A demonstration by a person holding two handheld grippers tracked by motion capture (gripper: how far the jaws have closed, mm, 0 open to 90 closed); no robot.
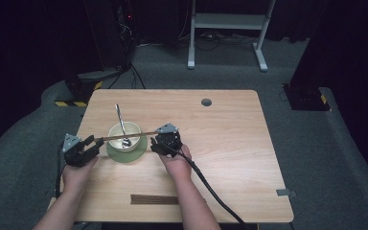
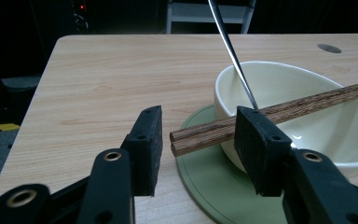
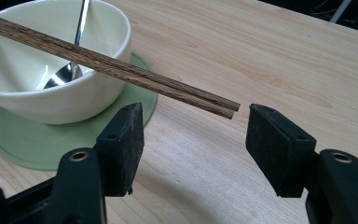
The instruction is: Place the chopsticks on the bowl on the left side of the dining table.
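Note:
A cream bowl stands on a green round mat. A metal spoon leans inside it, handle pointing away. A pair of dark wooden chopsticks lies across the bowl's rim. My left gripper is open, with the chopsticks' left end between its jaws. My right gripper is open around their right end, pads clear of the wood.
A dark wooden strip lies near the table's front edge. A round cable hole sits at the table's far side. A grey tab sticks out at the front right corner. A white desk frame stands on the floor beyond.

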